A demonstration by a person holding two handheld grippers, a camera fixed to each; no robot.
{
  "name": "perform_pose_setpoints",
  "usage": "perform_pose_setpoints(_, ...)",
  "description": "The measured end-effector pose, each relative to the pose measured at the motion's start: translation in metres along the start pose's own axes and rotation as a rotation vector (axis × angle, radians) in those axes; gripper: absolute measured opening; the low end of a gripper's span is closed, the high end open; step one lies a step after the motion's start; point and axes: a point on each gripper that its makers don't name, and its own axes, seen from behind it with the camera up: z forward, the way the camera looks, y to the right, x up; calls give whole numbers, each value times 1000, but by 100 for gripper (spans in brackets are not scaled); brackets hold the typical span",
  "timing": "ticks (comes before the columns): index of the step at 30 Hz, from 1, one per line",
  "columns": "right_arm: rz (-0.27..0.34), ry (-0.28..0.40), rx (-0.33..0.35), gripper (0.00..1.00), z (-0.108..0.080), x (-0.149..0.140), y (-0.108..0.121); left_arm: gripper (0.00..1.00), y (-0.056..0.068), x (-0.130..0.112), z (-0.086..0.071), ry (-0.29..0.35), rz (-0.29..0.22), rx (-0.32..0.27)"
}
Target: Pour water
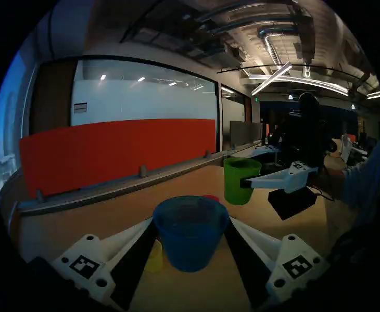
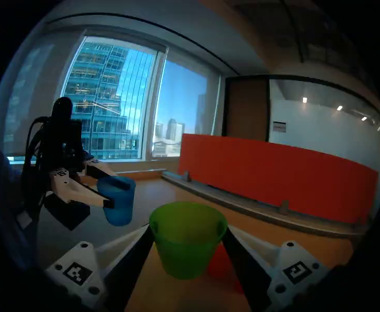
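Two cups are hanging upright above the desk (image 1: 106, 218): the left tool (image 1: 190, 224) is clamping the blue cup (image 1: 191, 247) nearby, and the right tool (image 2: 188, 235) is clamping the green cup (image 2: 188, 255) farther right. Neither is tilting, so pouring seems not yet begun.

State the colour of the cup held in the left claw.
The cup is blue; best seen in the left gripper view.

Two grippers: one left gripper (image 1: 190, 222), one right gripper (image 2: 188, 229). Two cups: one blue cup (image 1: 191, 236), one green cup (image 2: 187, 242). One yellow thing (image 1: 154, 257) at the bottom, one red thing (image 2: 221, 262), one orange panel (image 1: 117, 151).
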Motion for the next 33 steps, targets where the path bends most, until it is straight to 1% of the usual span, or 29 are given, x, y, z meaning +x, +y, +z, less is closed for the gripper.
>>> perform_pose_setpoints(6, 4, -1, 16, 92, 1, 0, -3, 86, -10, 14, 0, 18, 47, 36)
perform_pose_setpoints(11, 3, -5, 40, 92, 3, 0, -10, 86, -14, 29, 0, 35, 102, 53)
perform_pose_setpoints(17, 7, -2, 72, 91, 6, 1, -20, 86, -19, 46, 2, 44, 156, 69)
perform_pose_setpoints(20, 12, 0, 91, 91, 8, 3, -26, 86, -21, 53, 2, 44, 194, 79)
perform_pose_setpoints(26, 16, 3, 119, 91, 11, 2, -37, 86, -21, 71, 4, 45, 286, 101)
perform_pose_setpoints(33, 20, 12, 150, 91, 15, 7, -51, 86, -19, 90, 5, 54, 375, 115)
